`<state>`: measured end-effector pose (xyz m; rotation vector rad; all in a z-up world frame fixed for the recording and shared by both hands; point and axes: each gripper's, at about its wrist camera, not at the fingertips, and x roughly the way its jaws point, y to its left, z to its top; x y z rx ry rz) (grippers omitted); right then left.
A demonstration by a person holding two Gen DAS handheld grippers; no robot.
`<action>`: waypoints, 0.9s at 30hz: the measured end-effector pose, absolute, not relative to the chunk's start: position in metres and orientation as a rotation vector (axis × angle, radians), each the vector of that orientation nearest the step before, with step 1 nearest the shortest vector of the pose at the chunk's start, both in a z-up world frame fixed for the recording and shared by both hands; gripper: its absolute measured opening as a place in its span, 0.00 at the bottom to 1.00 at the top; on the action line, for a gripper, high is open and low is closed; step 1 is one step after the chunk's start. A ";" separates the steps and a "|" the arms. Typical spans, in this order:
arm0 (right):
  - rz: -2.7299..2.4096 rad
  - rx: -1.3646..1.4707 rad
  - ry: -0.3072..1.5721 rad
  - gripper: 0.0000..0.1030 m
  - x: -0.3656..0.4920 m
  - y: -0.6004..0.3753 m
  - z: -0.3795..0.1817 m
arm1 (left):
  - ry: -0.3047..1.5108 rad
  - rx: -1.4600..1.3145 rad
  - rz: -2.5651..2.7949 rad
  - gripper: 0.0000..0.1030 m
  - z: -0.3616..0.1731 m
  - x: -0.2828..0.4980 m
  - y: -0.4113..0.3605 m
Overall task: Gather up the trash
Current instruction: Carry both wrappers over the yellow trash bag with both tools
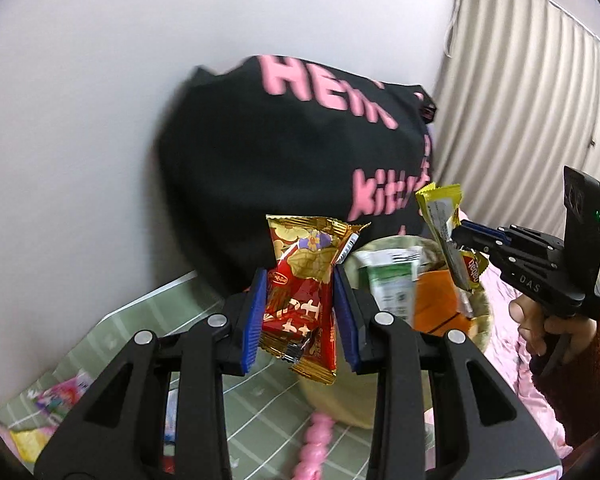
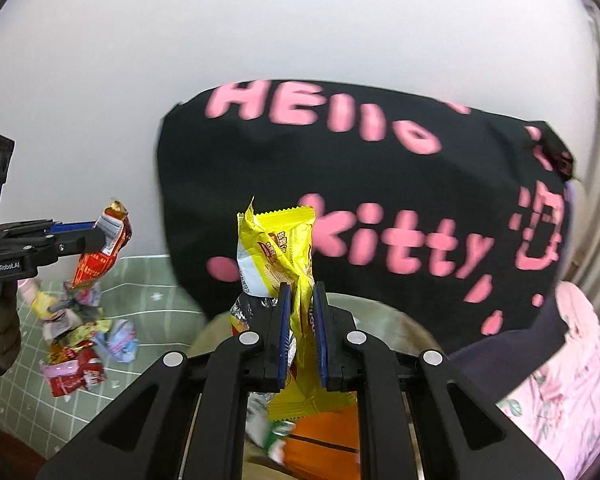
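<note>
Up close, the left tool (image 1: 300, 312) is clenched on a red-and-gold snack wrapper (image 1: 300, 300), its blue pads (image 1: 256, 320) pressing both sides. The right tool (image 2: 300, 332) grips a crumpled yellow wrapper (image 2: 278, 252) the same way, and a sleeved hand (image 1: 540, 320) holds its handle. Both wrappers hang above a pale round bin (image 1: 476, 320) that holds an orange packet (image 2: 324, 444) and a green-and-white packet (image 1: 392, 284). Behind the bin leans a black cushion (image 2: 380, 184) with pink lettering, against a white wall (image 2: 300, 20). More loose wrappers (image 2: 80, 344) lie heaped on the green checked bedsheet (image 2: 148, 296), well apart from the bin.
</note>
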<state>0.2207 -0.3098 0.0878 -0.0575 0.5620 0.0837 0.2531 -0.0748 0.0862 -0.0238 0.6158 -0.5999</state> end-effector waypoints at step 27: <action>0.032 0.098 0.729 0.11 0.228 -0.360 0.032 | 0.977 0.096 -0.813 0.26 -0.005 0.286 -0.217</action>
